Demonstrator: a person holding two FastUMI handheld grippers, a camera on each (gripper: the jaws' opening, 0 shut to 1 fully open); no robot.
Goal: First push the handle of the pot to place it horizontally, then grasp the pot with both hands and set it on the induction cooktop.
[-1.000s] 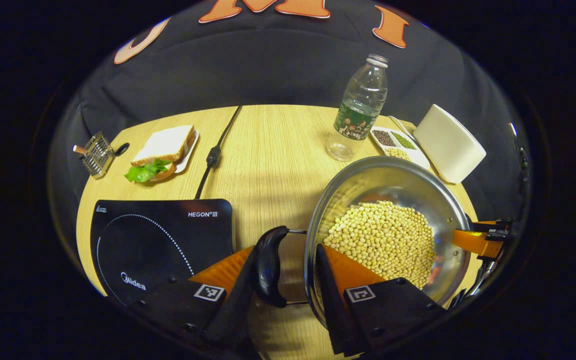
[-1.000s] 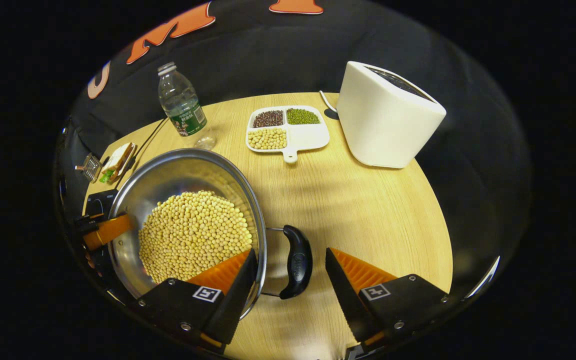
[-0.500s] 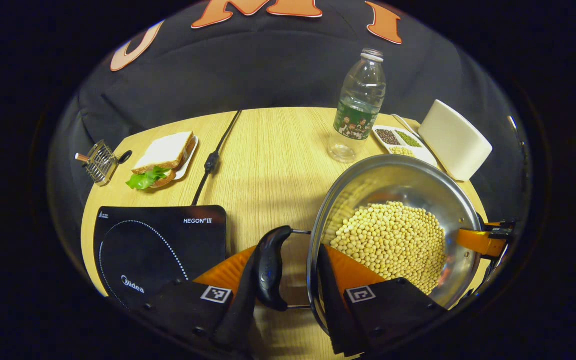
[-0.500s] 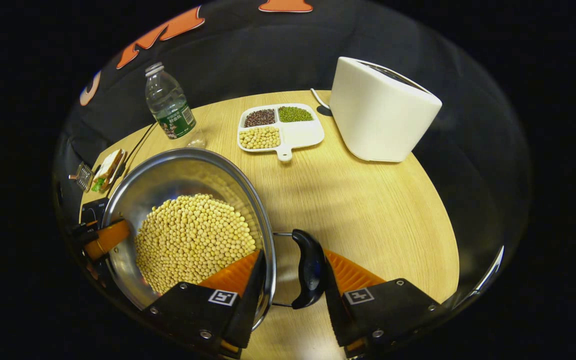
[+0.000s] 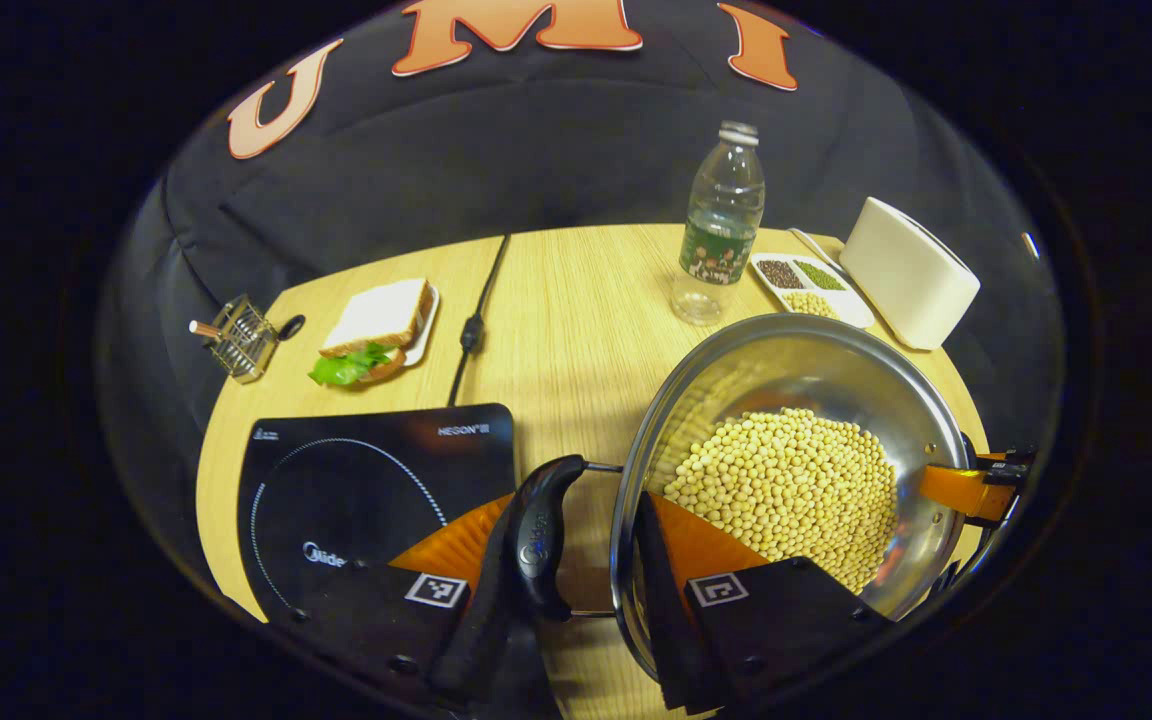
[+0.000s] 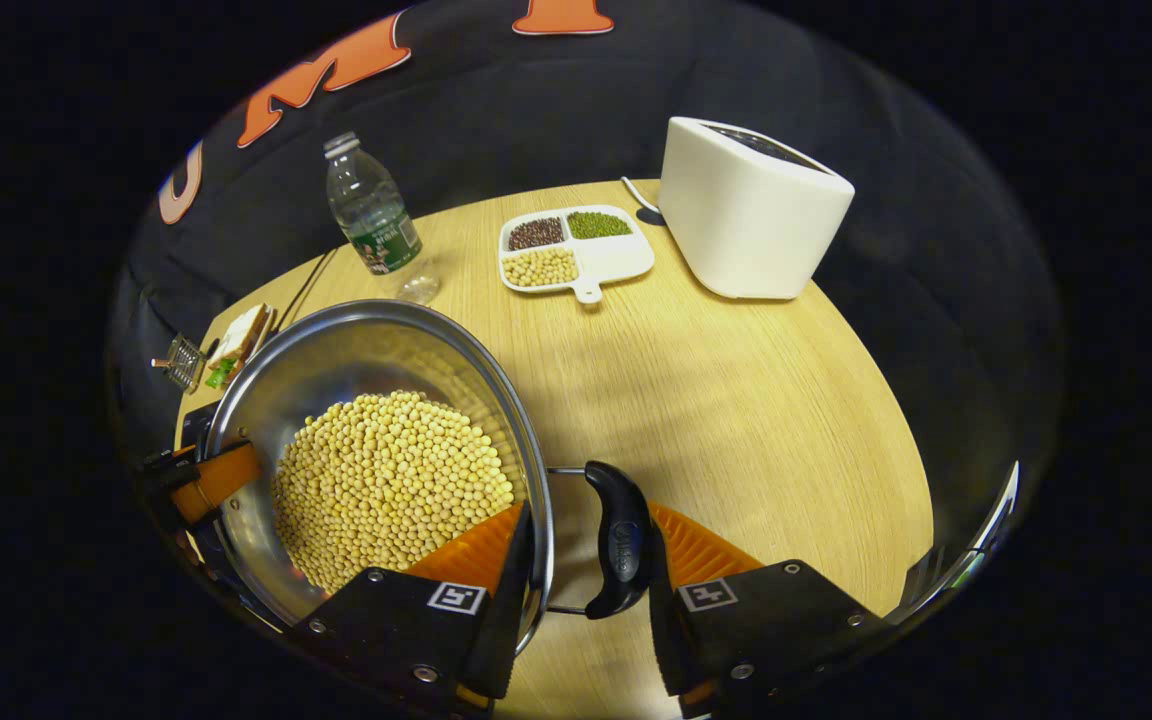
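Wooden table [image 5: 556, 330], steel pot [image 5: 786, 360] of yellow beans [image 5: 786, 490], gripped both sides

The pot [image 5: 796, 360] is polished, mirror-bright metal; its handles [image 5: 539, 535] look like glossy black plastic. The table [image 6: 736, 400] shows pale matt wood grain. The cooktop [image 5: 356, 490] at its left edge is smooth glossy black. The bottle [image 5: 721, 225] is clear plastic; the toaster [image 6: 751, 210] is matt white.

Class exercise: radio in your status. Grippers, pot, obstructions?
Left gripper and right gripper each shut on a handle and rim. Pot of soybeans held, not yet on cooktop. Path looks unobstructed.
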